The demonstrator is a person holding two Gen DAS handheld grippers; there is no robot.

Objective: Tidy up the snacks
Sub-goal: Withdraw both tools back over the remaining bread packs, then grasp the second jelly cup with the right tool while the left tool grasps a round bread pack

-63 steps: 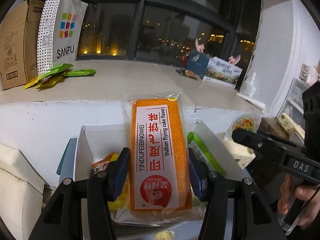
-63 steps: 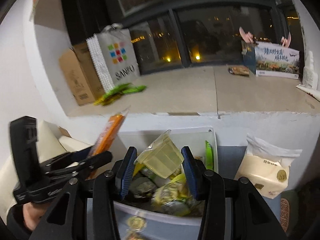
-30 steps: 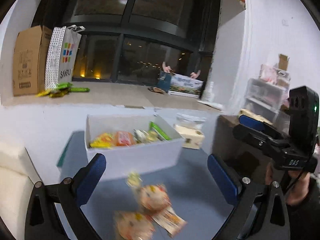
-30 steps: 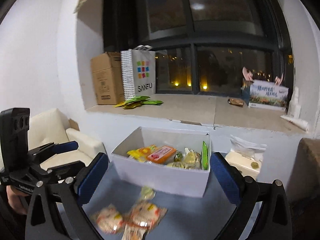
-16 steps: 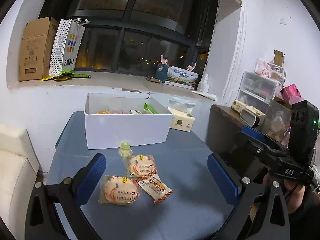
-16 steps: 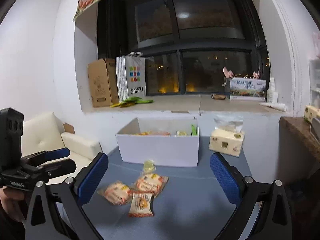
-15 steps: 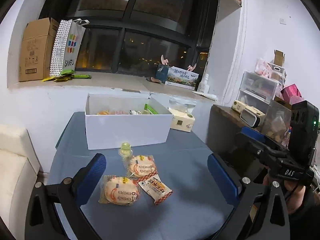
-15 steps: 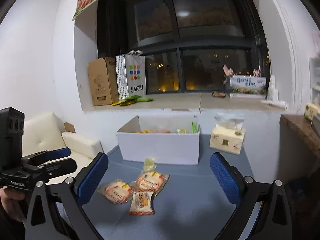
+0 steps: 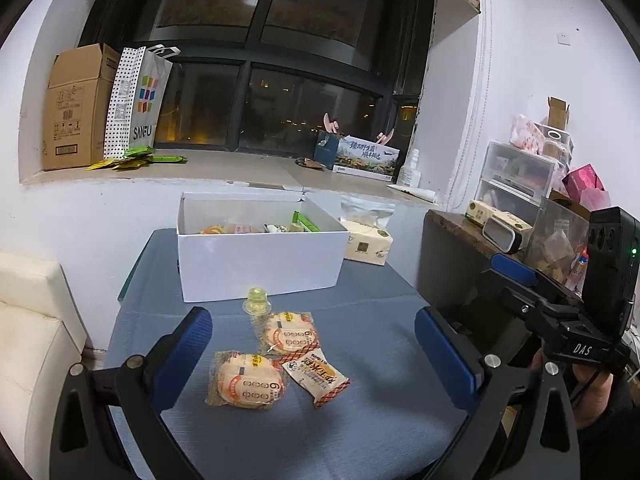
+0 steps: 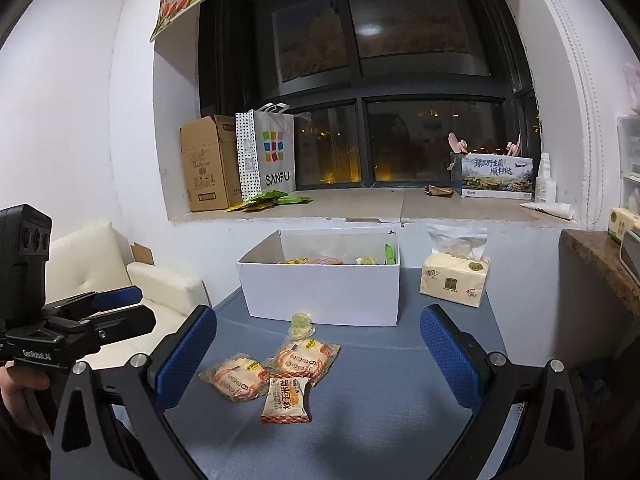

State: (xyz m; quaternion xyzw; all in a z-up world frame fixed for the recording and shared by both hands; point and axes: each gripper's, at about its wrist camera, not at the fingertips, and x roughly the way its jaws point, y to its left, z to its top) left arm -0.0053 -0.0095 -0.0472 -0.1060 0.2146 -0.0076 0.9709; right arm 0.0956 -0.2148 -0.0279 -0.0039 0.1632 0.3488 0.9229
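Dark window panes and a pale stone sill (image 9: 224, 168) are seen behind a blue-grey tabletop (image 9: 360, 320) set against a white wall. On the sill's left end a brown cardboard carton (image 9: 74, 108) is stood beside a dotted white paper bag (image 9: 136, 100), with flat green packets (image 9: 132, 160) lying at their foot. At the left of the right wrist view, the left gripper (image 10: 108, 312) is held level in a hand (image 10: 16, 396), off the tabletop's left edge above a cream cushioned seat (image 10: 100, 268); in its own view its blue-padded fingers (image 9: 180, 356) are spread wide, with nothing between them. A white rectangular cardboard box (image 9: 260, 260) is placed at the back of the tabletop, open-topped, with orange, yellow and green wrappers showing just over its rim. Just before its front wall a small clear yellowish jelly cup (image 9: 256, 300) is seen, and nearer still three crinkled plastic snack packs lie touching: two round cakes (image 9: 248, 384) in clear wrap and a smaller orange-and-white sachet (image 9: 316, 376). A soft pack of tissues (image 9: 368, 244) is set right of the box. At the far right the right gripper (image 9: 516, 280) is held by a hand (image 9: 596, 396) beyond the tabletop edge; its fingers (image 10: 448, 352) are likewise wide apart and empty.
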